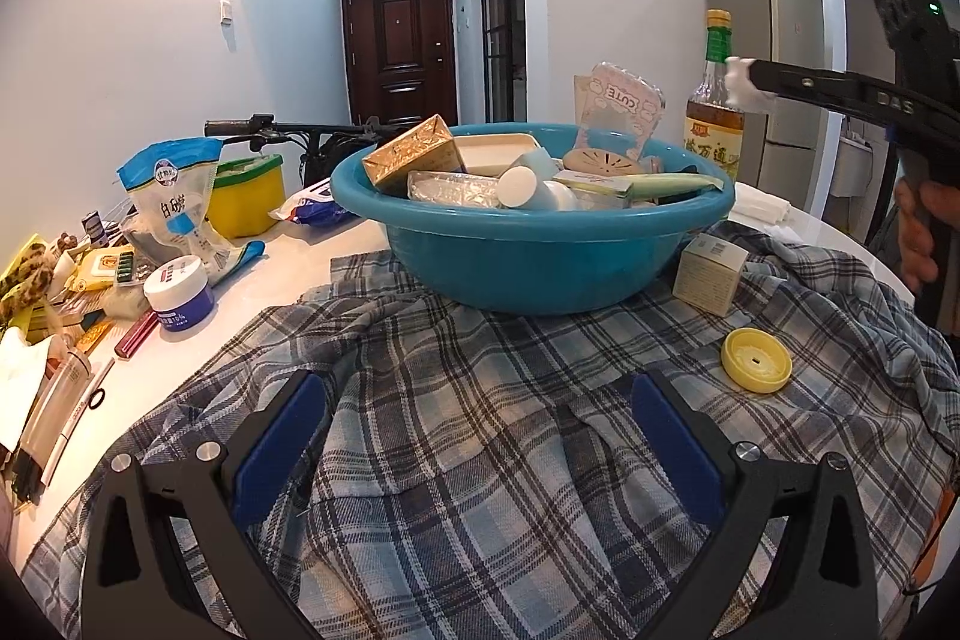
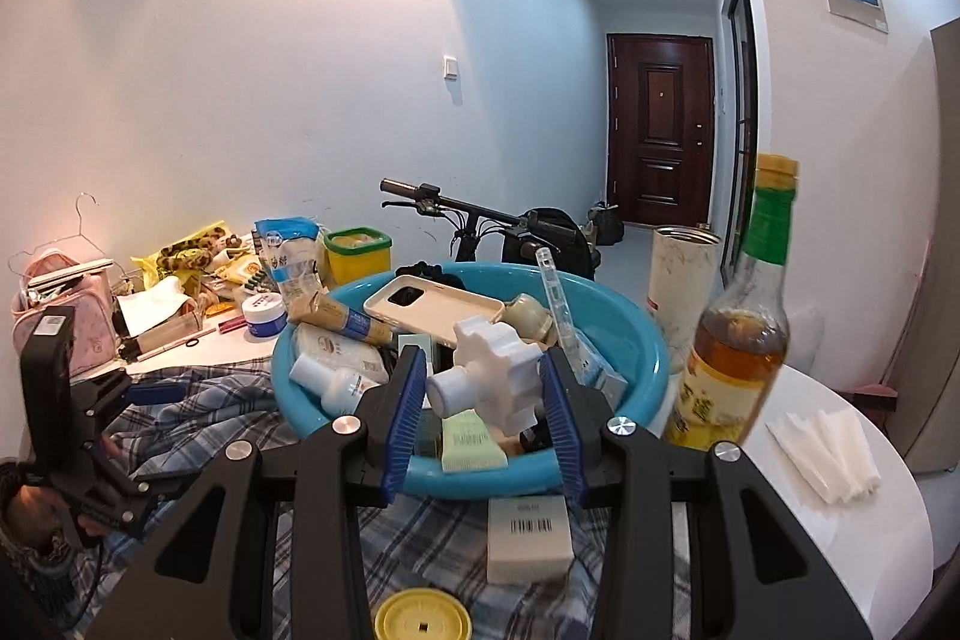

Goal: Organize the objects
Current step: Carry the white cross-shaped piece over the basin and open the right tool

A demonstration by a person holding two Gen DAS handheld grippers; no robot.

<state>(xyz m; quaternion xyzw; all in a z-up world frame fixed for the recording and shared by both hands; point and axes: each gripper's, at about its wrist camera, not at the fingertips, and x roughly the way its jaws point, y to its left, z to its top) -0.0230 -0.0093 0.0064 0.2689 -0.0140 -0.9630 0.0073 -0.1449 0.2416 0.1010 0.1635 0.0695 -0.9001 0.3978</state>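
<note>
- White knobbed part [image 2: 489,376] sits clamped in right gripper [image 2: 483,394] above teal basin [image 2: 636,340] (already crowded).
- Left gripper [image 1: 480,436] hovers, fingers apart, empty.
- Risk: swinging wide could topple the neighbouring oil bottle [image 2: 741,340].

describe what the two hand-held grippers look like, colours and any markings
Both are matte black plastic frames with triangular cut-outs and round silver bolt heads. The left hand-held gripper and the right hand-held gripper each carry two blue finger pads, ribbed on the right one. Seen from the side, the right one shows raised "DAS" lettering, a small green light and a pistol-style handle.
</note>
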